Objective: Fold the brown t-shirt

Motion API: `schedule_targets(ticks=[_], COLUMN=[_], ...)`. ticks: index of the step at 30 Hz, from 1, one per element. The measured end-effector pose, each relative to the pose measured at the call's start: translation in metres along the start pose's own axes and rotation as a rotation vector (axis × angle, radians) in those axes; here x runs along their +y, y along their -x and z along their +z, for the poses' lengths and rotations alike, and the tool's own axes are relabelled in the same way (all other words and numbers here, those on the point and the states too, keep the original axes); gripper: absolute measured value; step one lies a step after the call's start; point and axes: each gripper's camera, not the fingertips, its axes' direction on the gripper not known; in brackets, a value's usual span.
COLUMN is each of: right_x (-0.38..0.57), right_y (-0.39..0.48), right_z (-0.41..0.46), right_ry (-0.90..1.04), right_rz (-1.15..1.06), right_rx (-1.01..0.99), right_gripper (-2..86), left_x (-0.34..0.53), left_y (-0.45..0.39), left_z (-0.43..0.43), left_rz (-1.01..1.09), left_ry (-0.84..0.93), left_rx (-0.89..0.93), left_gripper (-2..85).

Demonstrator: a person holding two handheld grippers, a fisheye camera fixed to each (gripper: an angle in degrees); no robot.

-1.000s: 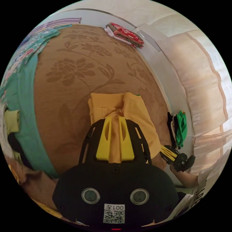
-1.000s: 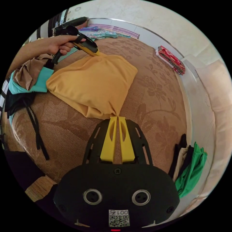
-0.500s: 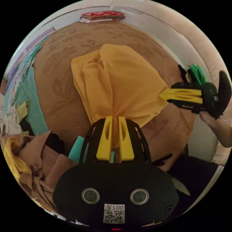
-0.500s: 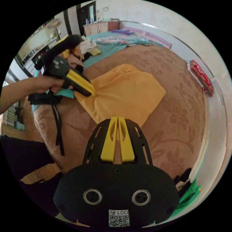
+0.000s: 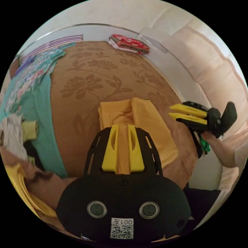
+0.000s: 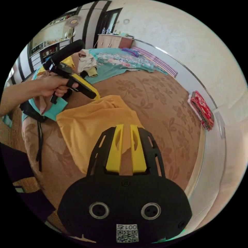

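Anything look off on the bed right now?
The yellow shirt lies rumpled, its fold uneven, with a bunched ridge near the left tongs. The right tongs hang open, apart from it. The task names a brown t-shirt.

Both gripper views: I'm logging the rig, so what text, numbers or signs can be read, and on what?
White sticker on the left gripper's body: code square and short characters, too small to read.
White sticker on the right gripper's body: the same.
No other text visible.

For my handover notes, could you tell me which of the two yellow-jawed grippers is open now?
The right gripper: its jaws stand apart on nothing, beside the mustard-yellow t-shirt. The left gripper is clamped on the shirt's edge.
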Motion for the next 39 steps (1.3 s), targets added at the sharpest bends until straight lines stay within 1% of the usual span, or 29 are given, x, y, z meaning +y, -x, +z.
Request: schedule_targets(ticks=[2, 4, 5, 7, 8, 9, 12, 14, 15, 17, 19, 20, 22, 23, 25, 28, 30, 32, 34, 37, 39], right_x=[-0.013, -0.022, -0.025, -0.025, -0.021, -0.016, 0.005, 0.019, 0.027, 0.036, 0.042, 0.046, 0.055, 0.064, 0.082, 0.12, 0.157, 0.185, 0.213, 0.261, 0.297], right_y=[-0.022, -0.044, -0.058, -0.077, -0.089, -0.102, -0.138, -0.158, -0.168, -0.178, -0.188, -0.2, -0.225, -0.24, -0.259, -0.279, -0.29, -0.298, -0.308, -0.33, -0.355], right_z=[0.02, 0.041, 0.056, 0.078, 0.083, 0.076, 0.038, 0.027, 0.031, 0.046, 0.062, 0.063, 0.047, 0.033, 0.013, -0.009, -0.02, -0.025, -0.03, -0.033, -0.031], right_ry=[0.025, 0.066, 0.111, 0.193, 0.22, 0.187, 0.053, 0.01, 0.02, 0.067, 0.113, 0.114, 0.069, 0.038, 0.032, 0.11, 0.166, 0.203, 0.215, 0.186, 0.113], right_rz=[-0.058, -0.095, -0.112, -0.117, -0.135, -0.123, -0.047, 0.002, 0.02, 0.016, 0.014, 0.035, 0.107, 0.146, 0.185, 0.205, 0.27, 0.362, 0.465, 0.672, 0.828], right_rx=[-0.021, -0.059, -0.11, -0.177, -0.229, -0.233, -0.165, -0.202, -0.238, -0.257, -0.253, -0.248, -0.231, -0.22, -0.192, -0.222, -0.316, -0.41, -0.493, -0.62, -0.716], right_gripper=[7.6, 8.2, 7.8, 5.2, 3.6, 2.8, 2.1, 2.2, 2.4, 3.0, 4.1, 5.0, 5.5, 4.9, 4.5, 5.4, 7.7, 9.7, 9.6, 10.2, 11.0], left_x=[-0.024, -0.033, -0.036, -0.035, -0.032, -0.031, -0.02, -0.016, -0.016, -0.018, -0.017, -0.015, -0.009, -0.001, 0.011, 0.032, 0.044, 0.061, 0.072, 0.085, 0.091], left_y=[-0.004, -0.01, -0.013, -0.015, -0.016, -0.015, -0.013, -0.007, -0.006, -0.002, 0.004, 0.008, 0.013, 0.014, 0.01, -0.014, -0.038, -0.071, -0.092, -0.111, -0.116], left_z=[0.022, 0.037, 0.044, 0.044, 0.036, 0.031, 0.004, -0.003, 0.001, 0.026, 0.039, 0.037, 0.024, 0.012, -0.005, -0.02, -0.02, -0.015, -0.009, -0.006, -0.002], left_rz=[0.116, 0.202, 0.244, 0.26, 0.237, 0.223, 0.155, 0.106, 0.103, 0.069, 0.02, -0.039, -0.127, -0.196, -0.236, -0.221, -0.192, -0.154, -0.141, -0.183, -0.21], left_ry=[0.082, 0.151, 0.195, 0.203, 0.171, 0.151, 0.037, -0.03, -0.022, 0.073, 0.098, 0.08, 0.028, 0.008, 0.008, 0.031, 0.117, 0.246, 0.307, 0.303, 0.321], left_rx=[-0.036, -0.034, -0.059, -0.101, -0.094, -0.087, -0.048, 0.057, 0.054, 0.0, 0.029, 0.077, 0.09, 0.025, 0.002, 0.147, 0.156, 0.109, 0.096, 0.096, -0.003], left_gripper=[2.0, 1.6, 1.1, 0.0, -0.4, -0.5, -0.7, -0.7, -0.7, -0.4, 0.3, 0.8, 1.1, 0.7, 0.8, 2.7, 3.5, 4.2, 4.8, 6.4, 7.3])
